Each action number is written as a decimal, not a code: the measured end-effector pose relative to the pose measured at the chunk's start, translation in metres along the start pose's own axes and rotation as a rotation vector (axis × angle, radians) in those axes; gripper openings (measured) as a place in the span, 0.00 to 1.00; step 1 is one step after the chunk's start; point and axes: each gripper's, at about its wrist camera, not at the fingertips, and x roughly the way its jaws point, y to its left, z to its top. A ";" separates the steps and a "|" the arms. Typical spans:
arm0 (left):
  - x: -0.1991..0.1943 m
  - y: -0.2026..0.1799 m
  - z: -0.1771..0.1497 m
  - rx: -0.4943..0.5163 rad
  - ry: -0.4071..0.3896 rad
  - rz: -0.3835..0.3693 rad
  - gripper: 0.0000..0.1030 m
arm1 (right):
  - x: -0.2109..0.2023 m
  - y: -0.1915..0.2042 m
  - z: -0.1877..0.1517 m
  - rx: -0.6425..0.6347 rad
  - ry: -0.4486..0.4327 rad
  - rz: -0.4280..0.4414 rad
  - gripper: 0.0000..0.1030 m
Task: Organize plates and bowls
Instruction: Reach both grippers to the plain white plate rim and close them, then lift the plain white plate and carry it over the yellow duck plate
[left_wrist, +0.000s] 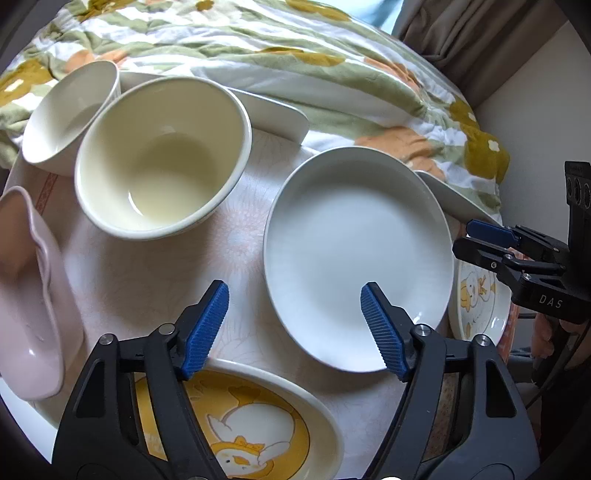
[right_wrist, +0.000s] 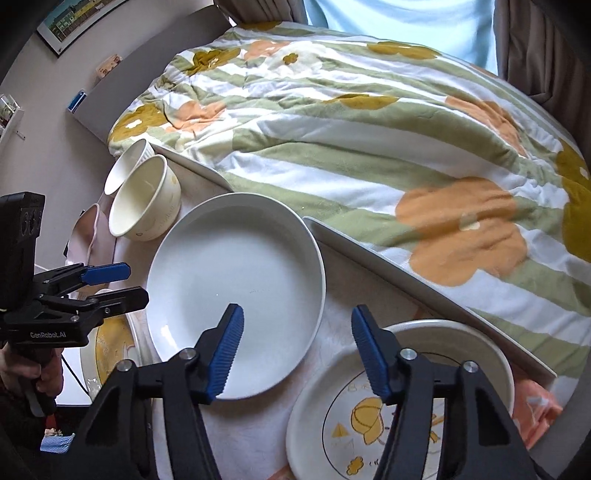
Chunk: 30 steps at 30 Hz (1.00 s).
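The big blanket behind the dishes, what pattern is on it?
Green and white stripes with orange and mustard flowers, clearest in the right wrist view.

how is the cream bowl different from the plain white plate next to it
The cream bowl is deep with tall, steep walls; the plain white plate is shallow with a low rim. The bowl is a warm yellowish cream, the plate a cool white. In the left wrist view the bowl touches a smaller white bowl, while the plate lies apart from the bowl. Both are round, empty, upright and unpatterned inside.
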 end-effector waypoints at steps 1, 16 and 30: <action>0.005 0.001 0.001 0.000 0.014 0.005 0.58 | 0.006 -0.001 0.002 -0.006 0.014 -0.001 0.48; 0.034 0.002 0.002 0.002 0.111 0.025 0.23 | 0.046 -0.012 0.007 -0.047 0.138 0.012 0.16; 0.018 -0.008 0.004 0.036 0.093 0.057 0.21 | 0.033 -0.006 0.009 -0.046 0.108 -0.023 0.15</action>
